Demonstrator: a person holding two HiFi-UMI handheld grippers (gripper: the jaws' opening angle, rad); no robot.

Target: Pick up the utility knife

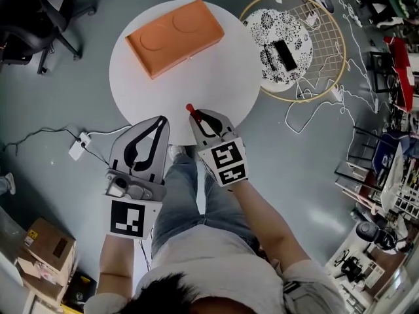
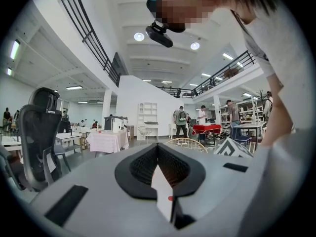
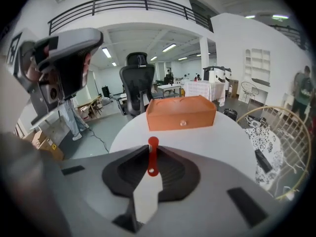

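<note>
Round white counter [image 1: 134, 77], seen from above. A closed orange box [image 1: 175, 36] lies across its far half and the near half is bare. An office chair [image 1: 40, 15] stands off to the left and a wire-grid hoop [image 1: 330, 51] sits beside the counter on the right.

Left tongs [image 1: 159, 120]: clenched on nothing, jaws together. They are held over the floor just short of the counter's near edge, and their own view looks out across the room, not at the work.

Right tongs [image 1: 196, 114]: at the near edge, clenched on the utility knife [image 1: 190, 108]. It is a slim red piece pinched between the jaw tips, its rounded end poking out past them toward the orange box. Only that short red end shows and the rest is buried in the jaws. No view shows whether the knife is clear of the counter top.

Judgement: the grasp is made and the lift is the step in hand. The hold is near one end of a thin, smooth body, so it may pivot or slip. A good lift would hold the squeeze steady and go straight up without twisting the wrist. The protruding end should point away from the person's body — and the left tongs should stay out of its path.
</note>
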